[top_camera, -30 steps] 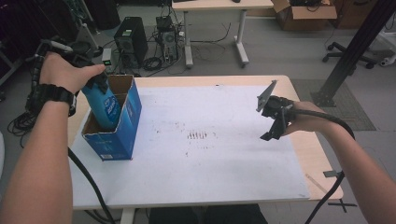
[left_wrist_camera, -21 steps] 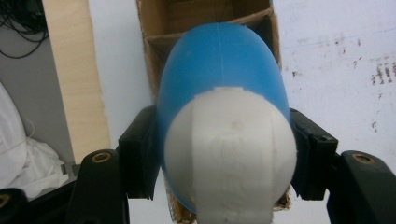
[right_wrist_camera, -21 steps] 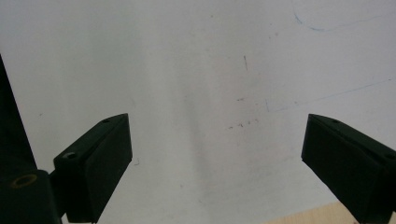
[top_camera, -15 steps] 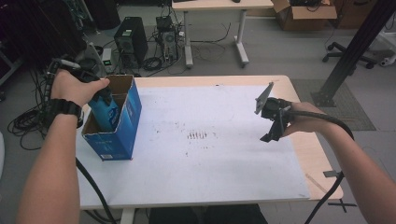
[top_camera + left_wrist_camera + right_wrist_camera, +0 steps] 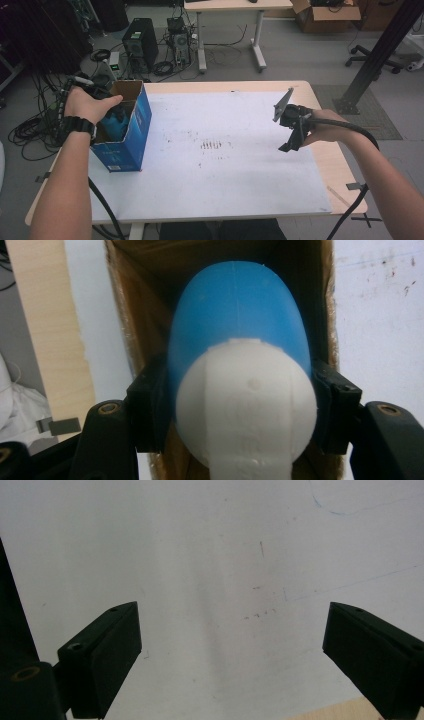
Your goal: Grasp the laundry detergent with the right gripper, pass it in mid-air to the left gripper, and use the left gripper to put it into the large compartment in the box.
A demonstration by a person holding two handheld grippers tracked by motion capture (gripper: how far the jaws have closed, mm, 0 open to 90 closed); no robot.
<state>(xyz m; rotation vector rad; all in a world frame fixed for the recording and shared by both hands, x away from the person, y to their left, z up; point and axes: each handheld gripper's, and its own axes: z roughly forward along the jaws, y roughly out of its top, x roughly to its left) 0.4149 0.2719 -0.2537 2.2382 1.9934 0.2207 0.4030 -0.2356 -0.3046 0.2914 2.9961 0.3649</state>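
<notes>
The person's left hand [image 5: 89, 104], a black watch on its wrist, reached down into the open top of a tall blue cardboard box [image 5: 131, 135] standing near the table's left edge, and the left gripper [image 5: 240, 405] it carried had its black jaws clamped on the sides of a blue plastic bottle with a white cap [image 5: 240, 370] sitting inside that box between its brown inner walls. The right hand [image 5: 325, 131] hovered over the white tabletop sheet [image 5: 225, 170] at the right side, its right gripper [image 5: 232, 665] pointing down with jaws spread wide and nothing between them.
</notes>
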